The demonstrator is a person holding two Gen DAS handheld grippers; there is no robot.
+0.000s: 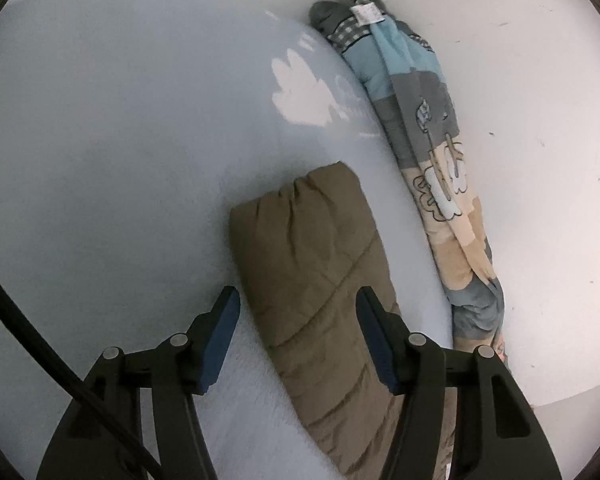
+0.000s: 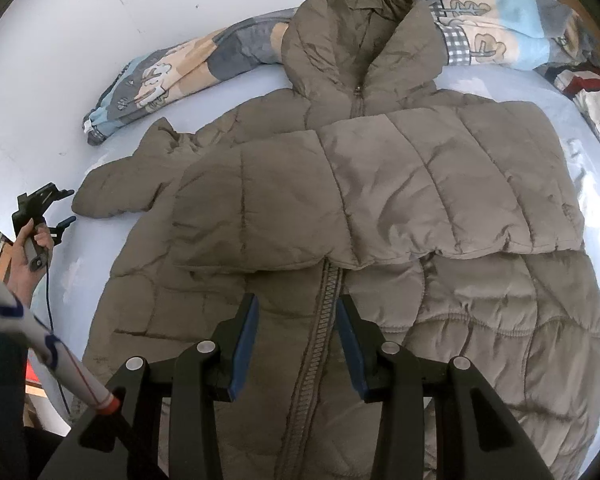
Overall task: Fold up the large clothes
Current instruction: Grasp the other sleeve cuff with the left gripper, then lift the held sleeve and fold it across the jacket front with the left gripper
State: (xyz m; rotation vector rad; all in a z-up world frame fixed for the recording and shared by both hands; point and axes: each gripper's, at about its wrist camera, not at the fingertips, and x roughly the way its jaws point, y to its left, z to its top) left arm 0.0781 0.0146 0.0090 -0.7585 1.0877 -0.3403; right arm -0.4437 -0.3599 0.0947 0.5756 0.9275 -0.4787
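A brown puffer jacket [image 2: 380, 184] lies front up on a pale blue sheet [image 2: 572, 128], zipper closed, hood toward the wall. One sleeve is folded across its chest. The other sleeve [image 1: 312, 256] stretches out to the side. My left gripper [image 1: 298, 308] hangs over that sleeve near the cuff with its jaws astride it; the pads do not press on the fabric. In the right wrist view a hand holds the left gripper [image 2: 71, 206] beside the cuff. My right gripper [image 2: 298, 312] stands open just above the zipper [image 2: 320, 320] on the jacket's lower front.
A rolled patterned blanket [image 1: 432, 140] lies along the white wall [image 1: 540, 120] behind the bed; it also shows behind the hood [image 2: 160, 76]. More patterned cloth [image 2: 592, 92] is piled at the far right. A dark cable [image 1: 40, 340] trails from the left gripper.
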